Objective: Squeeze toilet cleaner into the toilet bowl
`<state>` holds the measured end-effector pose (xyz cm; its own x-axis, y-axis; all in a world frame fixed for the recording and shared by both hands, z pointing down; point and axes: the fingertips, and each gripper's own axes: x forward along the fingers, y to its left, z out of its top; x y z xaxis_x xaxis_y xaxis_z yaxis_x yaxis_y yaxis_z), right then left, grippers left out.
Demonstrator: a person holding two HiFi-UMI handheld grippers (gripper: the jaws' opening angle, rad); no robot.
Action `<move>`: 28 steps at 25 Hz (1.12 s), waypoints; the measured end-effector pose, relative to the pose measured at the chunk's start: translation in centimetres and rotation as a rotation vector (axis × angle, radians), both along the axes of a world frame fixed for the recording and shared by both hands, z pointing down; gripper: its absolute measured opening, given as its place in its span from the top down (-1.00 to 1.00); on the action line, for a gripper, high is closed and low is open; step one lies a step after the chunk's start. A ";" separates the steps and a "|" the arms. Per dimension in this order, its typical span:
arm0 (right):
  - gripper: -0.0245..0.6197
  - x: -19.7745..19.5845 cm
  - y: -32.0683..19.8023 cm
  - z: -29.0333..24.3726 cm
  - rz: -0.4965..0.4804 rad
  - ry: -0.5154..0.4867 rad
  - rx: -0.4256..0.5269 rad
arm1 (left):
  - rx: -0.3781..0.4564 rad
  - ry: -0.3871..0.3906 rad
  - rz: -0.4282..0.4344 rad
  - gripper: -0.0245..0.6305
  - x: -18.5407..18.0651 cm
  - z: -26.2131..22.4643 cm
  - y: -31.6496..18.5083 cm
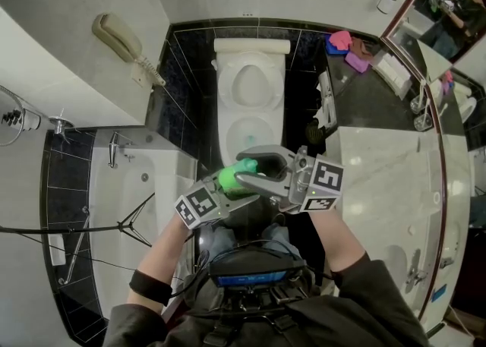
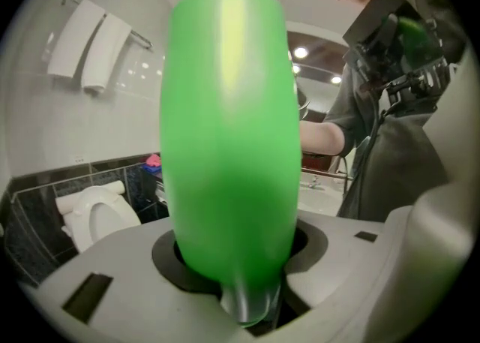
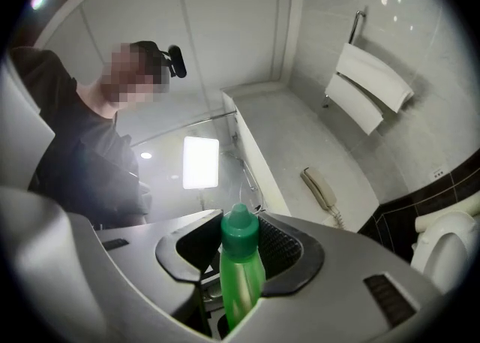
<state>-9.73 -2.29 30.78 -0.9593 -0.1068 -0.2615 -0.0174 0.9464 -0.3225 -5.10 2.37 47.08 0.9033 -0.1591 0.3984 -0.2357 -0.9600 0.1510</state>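
Left gripper (image 1: pixel 234 186): fingers clamped on green bottle (image 1: pixel 238 171) body.
Right gripper (image 1: pixel 250 165): fingers pinching its capped neck.
Toilet (image 1: pixel 226 110): just beyond bottle.

Left gripper (image 1: pixel 228 190): we hold it near and left of centre, jaws angled to the far right and clamped on the body of the green cleaner bottle (image 1: pixel 237 174).
Right gripper (image 1: pixel 257 171): we hold it just to the right, jaws pointing left and closed on the bottle's capped neck.
Left forearm (image 1: pixel 163 250) and right forearm (image 1: pixel 342 241): both bare, reaching forward and converging.
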 end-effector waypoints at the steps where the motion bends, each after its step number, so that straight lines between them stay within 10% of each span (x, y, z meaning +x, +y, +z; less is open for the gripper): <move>1: 0.42 0.0 -0.3 0.4 0.012 0.022 -0.016 | 0.019 -0.013 -0.038 0.33 -0.1 0.3 -0.6; 16: 0.43 -0.2 -3.0 5.3 0.165 0.211 -0.435 | 0.252 -0.186 -0.546 0.33 -3.0 5.6 -7.4; 28: 0.21 -0.4 -3.6 7.3 0.239 0.256 -0.553 | 0.234 -0.233 -0.572 0.33 -3.7 7.7 -7.6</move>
